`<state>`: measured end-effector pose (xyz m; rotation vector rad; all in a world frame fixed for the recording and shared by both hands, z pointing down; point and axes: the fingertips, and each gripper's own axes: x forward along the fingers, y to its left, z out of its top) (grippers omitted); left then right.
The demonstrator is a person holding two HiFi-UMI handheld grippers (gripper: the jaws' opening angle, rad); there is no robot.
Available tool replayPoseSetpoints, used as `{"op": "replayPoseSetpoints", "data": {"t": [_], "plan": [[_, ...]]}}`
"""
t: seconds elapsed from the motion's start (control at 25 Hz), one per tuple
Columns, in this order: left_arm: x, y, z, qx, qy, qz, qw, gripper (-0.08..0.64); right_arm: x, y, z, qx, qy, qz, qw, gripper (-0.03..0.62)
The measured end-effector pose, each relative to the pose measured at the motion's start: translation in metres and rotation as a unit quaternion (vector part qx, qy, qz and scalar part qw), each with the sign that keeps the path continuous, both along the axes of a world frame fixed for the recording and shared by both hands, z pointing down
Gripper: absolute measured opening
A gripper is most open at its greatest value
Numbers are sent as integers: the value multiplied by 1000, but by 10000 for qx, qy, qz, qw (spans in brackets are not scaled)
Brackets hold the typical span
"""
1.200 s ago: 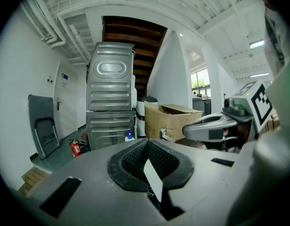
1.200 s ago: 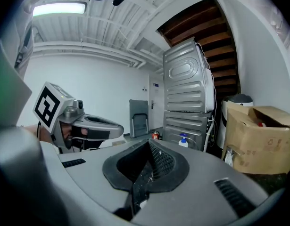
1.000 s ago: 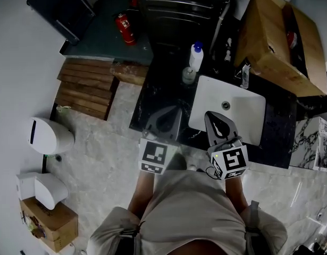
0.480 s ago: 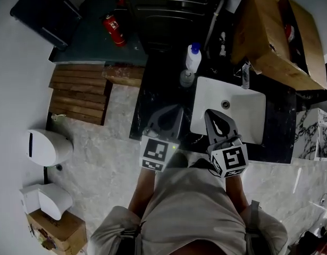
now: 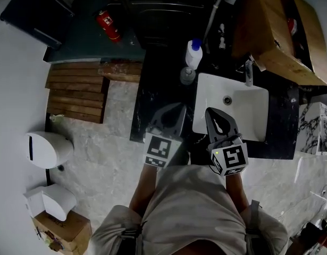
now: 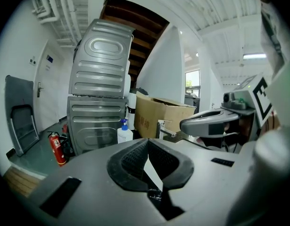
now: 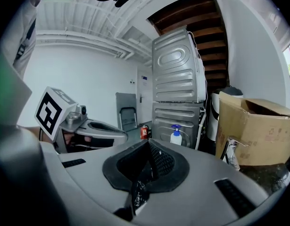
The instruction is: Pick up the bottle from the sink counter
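Left gripper [image 5: 175, 108] and right gripper [image 5: 210, 112] have edged farther over the surface [image 5: 159, 84], fingers together on nothing. The bottle [image 5: 193, 53] stands at the far edge, well apart. The approach looks barely begun.

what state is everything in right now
left gripper: shut, empty
right gripper: shut, empty
pump bottle: upright on the counter, untouched
small clear bottle: upright, untouched
sink: basin empty
cardboard box: top open
fire extinguisher: upright
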<state>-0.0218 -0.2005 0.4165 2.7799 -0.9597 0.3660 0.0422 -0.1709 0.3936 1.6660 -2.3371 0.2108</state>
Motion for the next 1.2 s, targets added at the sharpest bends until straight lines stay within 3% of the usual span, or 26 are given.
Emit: {"op": "replayPoseSetpoints", "data": {"t": [1.2], "plan": [[15, -60, 66, -204, -156, -376, 9990, 2, 9, -62, 69, -548, -127, -364, 9978, -5]]}}
